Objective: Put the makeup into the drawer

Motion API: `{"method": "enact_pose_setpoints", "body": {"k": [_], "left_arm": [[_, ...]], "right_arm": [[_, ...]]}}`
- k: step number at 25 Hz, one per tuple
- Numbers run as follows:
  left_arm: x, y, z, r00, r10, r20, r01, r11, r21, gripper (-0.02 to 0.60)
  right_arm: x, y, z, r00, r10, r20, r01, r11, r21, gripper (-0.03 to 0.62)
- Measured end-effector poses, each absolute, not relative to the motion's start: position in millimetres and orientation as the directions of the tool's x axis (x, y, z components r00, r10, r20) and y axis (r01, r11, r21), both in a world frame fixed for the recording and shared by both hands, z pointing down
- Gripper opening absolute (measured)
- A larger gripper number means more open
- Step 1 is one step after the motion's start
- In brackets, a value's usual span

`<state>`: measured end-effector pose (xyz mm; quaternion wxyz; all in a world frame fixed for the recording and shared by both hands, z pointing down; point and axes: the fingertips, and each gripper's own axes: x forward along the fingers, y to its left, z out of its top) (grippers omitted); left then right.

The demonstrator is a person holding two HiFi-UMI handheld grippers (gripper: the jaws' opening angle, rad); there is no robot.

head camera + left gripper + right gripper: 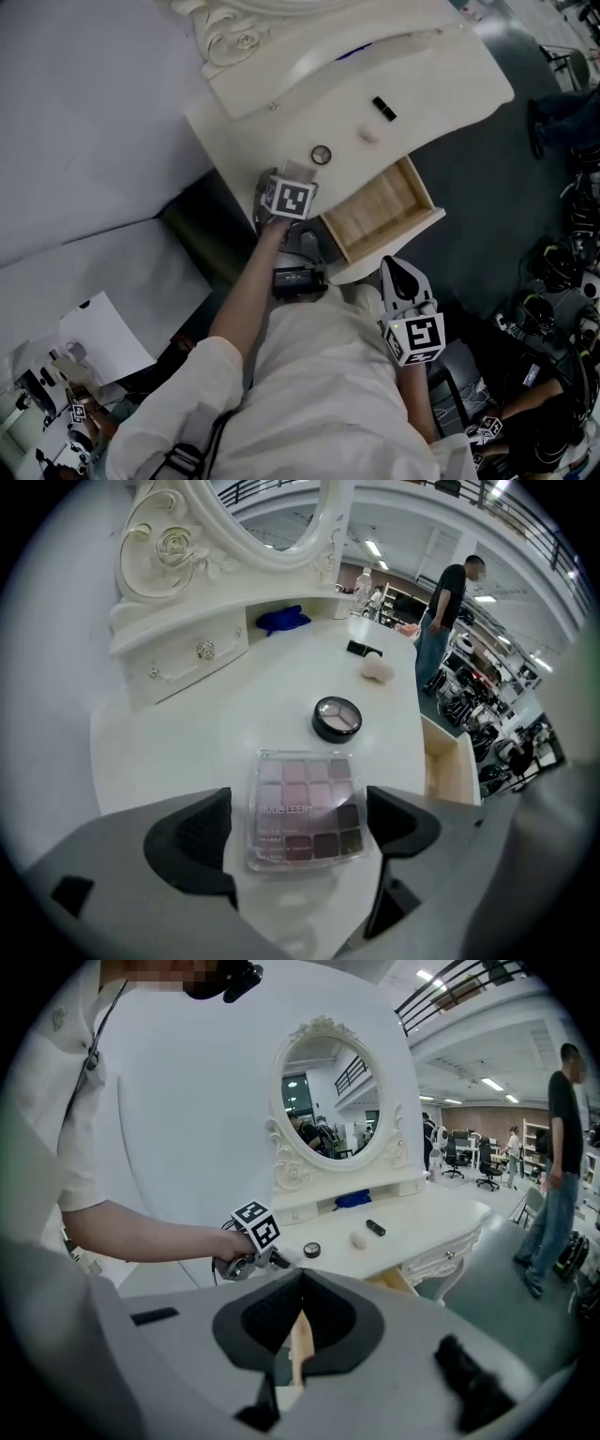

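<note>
Eyeshadow palette (pixel 305 810): lying flat near the front edge of the white dressing table (pixel 216 724), outside the drawer.
Left gripper (pixel 298 825): pointing steeply down at the palette, jaws standing wide on either side of it, pads not touching it.
Right gripper (pixel 298 1321): hanging clenched on nothing, in front of the table.
Drawer (pixel 380 211): standing pulled open, bare wood showing inside.
Round compact (pixel 337 716): sitting just beyond the palette.

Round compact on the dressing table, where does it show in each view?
Head view: round compact upper centre.
Left gripper view: round compact at centre, beyond the palette.
Right gripper view: round compact small, at centre.
Shared landmark: pale sponge to its right.
</note>
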<state>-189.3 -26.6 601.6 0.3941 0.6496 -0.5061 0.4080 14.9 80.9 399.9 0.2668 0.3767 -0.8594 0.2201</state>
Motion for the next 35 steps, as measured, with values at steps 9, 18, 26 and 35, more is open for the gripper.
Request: {"method": "enact_pose_setpoints", "body": {"k": [9,18,26,35], "left_arm": [[-189.1,-25.9,601.5,0.131,-0.341,0.931,-0.979,-0.19,0.068,0.386],[-189.1,-22.5,604.6,0.129,-0.318,0.939,-0.977,-0.201,0.066,0.379],[-170.4,-3.1,588.4,0.141,-0.34,0.93,-0.971,-0.233,0.062,0.377],[-123.4,1.6,546.0,0.177,-0.401,0.899,-0.961,-0.269,0.069,0.377]], "right_arm": [[9.5,81.4,409.4,-0.578,-0.506,0.64,-0.756,0.627,-0.187,0.012],[18.6,80.2,413.6,-0.56,-0.516,0.648,-0.773,0.607,-0.184,0.012],[31.6,92.1,428.3,-0.552,-0.475,0.685,-0.773,0.6,-0.208,0.012],[55.0,96.8,467.6,-0.505,-0.311,0.805,-0.773,0.577,-0.263,0.012]]}}
